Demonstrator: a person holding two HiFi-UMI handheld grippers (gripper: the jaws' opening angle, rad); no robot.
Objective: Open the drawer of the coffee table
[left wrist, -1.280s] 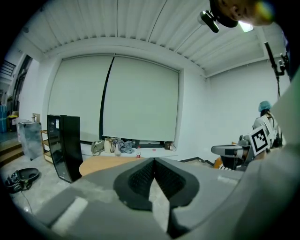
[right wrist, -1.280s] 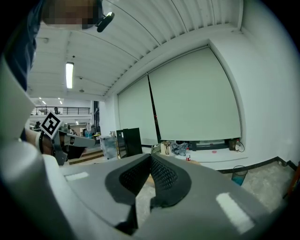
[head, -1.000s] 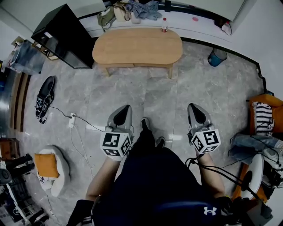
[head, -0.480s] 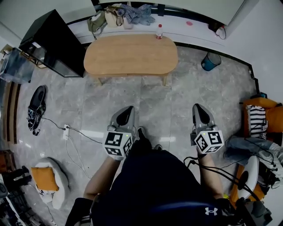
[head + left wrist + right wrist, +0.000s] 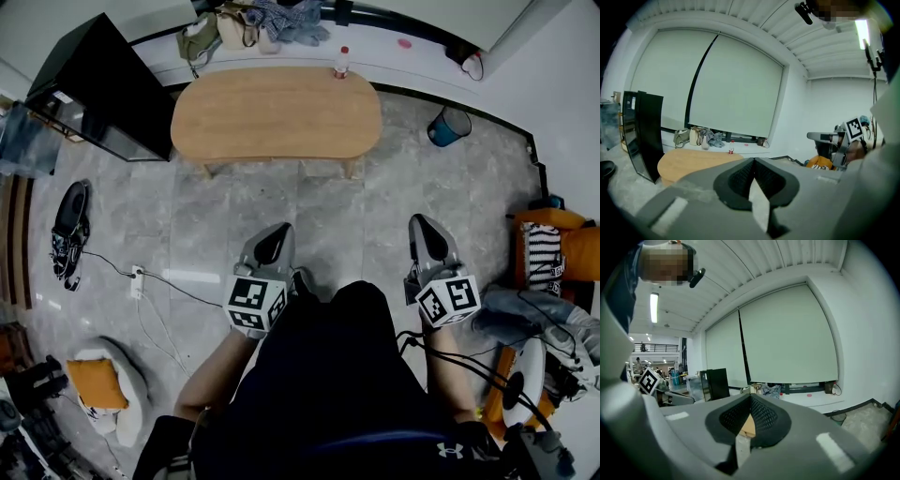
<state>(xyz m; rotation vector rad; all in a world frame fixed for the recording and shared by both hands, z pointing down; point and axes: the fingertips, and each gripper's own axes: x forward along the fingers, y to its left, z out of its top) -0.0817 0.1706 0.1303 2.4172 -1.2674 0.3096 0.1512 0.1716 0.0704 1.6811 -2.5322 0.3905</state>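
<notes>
An oval wooden coffee table (image 5: 277, 112) stands across the grey tiled floor ahead of me, and its top (image 5: 693, 161) also shows in the left gripper view. No drawer front is visible from here. My left gripper (image 5: 274, 241) and my right gripper (image 5: 425, 233) are held side by side over the floor, well short of the table. Both point toward it, shut, with nothing between the jaws. In the gripper views the left gripper (image 5: 753, 164) and the right gripper (image 5: 750, 398) show closed tips.
A red-capped bottle (image 5: 341, 62) stands at the table's far edge. A black cabinet (image 5: 94, 84) is to its left, and bags and clothes (image 5: 262, 21) lie on the ledge behind. A blue bin (image 5: 449, 125), a shoe (image 5: 67, 225), a power strip (image 5: 137, 281) with cable, a cushion (image 5: 96, 384).
Both grippers have travelled forward with the person, staying shut. The table now sits lower and nearer in the head view, and the view has shifted slightly to the right.
</notes>
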